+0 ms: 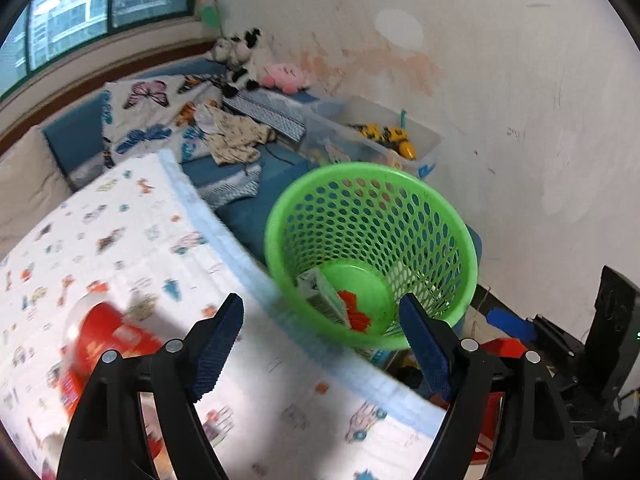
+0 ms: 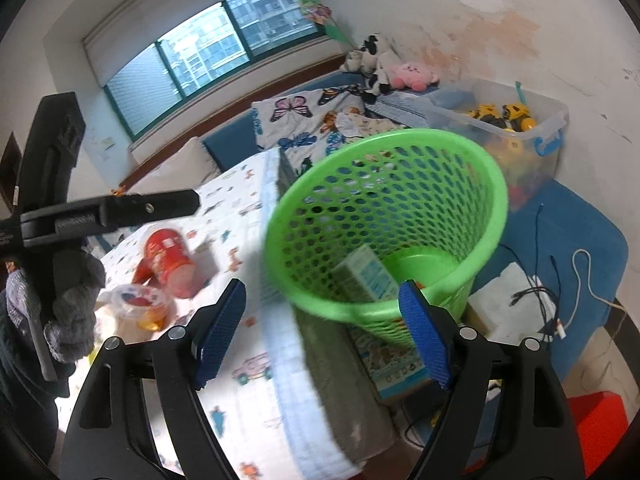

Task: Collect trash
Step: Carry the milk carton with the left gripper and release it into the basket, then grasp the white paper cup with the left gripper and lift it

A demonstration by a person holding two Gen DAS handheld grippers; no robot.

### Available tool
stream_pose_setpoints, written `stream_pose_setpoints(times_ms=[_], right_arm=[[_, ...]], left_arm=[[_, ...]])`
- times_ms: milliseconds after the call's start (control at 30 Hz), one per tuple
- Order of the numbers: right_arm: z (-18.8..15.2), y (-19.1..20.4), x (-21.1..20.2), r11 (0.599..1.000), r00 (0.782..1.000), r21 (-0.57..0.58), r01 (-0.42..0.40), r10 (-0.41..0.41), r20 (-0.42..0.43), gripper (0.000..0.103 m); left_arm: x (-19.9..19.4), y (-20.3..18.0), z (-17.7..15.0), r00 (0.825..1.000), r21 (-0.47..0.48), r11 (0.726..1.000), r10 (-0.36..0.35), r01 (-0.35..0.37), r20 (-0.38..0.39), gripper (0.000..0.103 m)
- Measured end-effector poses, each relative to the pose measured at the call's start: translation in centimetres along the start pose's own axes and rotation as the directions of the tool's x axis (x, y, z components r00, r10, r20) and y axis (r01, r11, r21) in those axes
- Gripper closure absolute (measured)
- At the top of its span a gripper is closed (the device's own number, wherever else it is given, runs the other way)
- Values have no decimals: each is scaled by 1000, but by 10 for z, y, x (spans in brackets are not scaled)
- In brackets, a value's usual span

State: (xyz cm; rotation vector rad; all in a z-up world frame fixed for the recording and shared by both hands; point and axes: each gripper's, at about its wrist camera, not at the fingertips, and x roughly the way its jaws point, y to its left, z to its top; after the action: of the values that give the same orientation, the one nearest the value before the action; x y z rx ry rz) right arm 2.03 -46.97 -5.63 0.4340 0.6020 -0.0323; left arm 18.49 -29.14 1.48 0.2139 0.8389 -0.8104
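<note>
A green mesh basket (image 1: pixel 372 208) stands beside the bed edge; it also shows in the right wrist view (image 2: pixel 400 184). Inside lie a small carton (image 1: pixel 322 296) (image 2: pixel 366 274) and a red scrap (image 1: pixel 354 314). A red can (image 1: pixel 108 344) (image 2: pixel 168 256) lies on the patterned bed sheet, next to a clear plastic cup (image 2: pixel 138 302). My left gripper (image 1: pixel 322 348) is open and empty, above the sheet edge near the basket. My right gripper (image 2: pixel 320 334) is open and empty, just before the basket rim.
A patterned sheet (image 1: pixel 140 240) covers the bed. A clear toy bin (image 2: pixel 516 120) stands by the wall. Cables (image 2: pixel 560 292) and a white box lie on the blue mat. Plush toys (image 1: pixel 260 68) and blankets sit further back. The left gripper's body (image 2: pixel 80 216) shows at left.
</note>
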Motion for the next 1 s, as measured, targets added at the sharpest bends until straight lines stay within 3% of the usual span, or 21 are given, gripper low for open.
stream_pose_setpoints(times_ms=[300,500,800,900,1000], right_arm=[[-18,45,-4,996,998,-65,-56,55,-18,21],[-25,76,-1,989,995,-110,-95,91,-38,21],[-30,115,12,973,985,-163,-166,155,-77,21],[-33,133,19,964,981,-192,-186,171,-92,20],[-38,147,25,955,977,-215,-206,186,-108,20]], left_arm=[[-73,32,-53,995,-89,995,51,-43,90,23],[-112,70,-91,982,-147,981,142,-124,122,20],[-156,150,-134,956,-308,926,267,-219,123,19],[-162,165,-139,955,-344,914,272,-218,117,19],[-158,182,-144,966,-395,898,246,-195,82,19]])
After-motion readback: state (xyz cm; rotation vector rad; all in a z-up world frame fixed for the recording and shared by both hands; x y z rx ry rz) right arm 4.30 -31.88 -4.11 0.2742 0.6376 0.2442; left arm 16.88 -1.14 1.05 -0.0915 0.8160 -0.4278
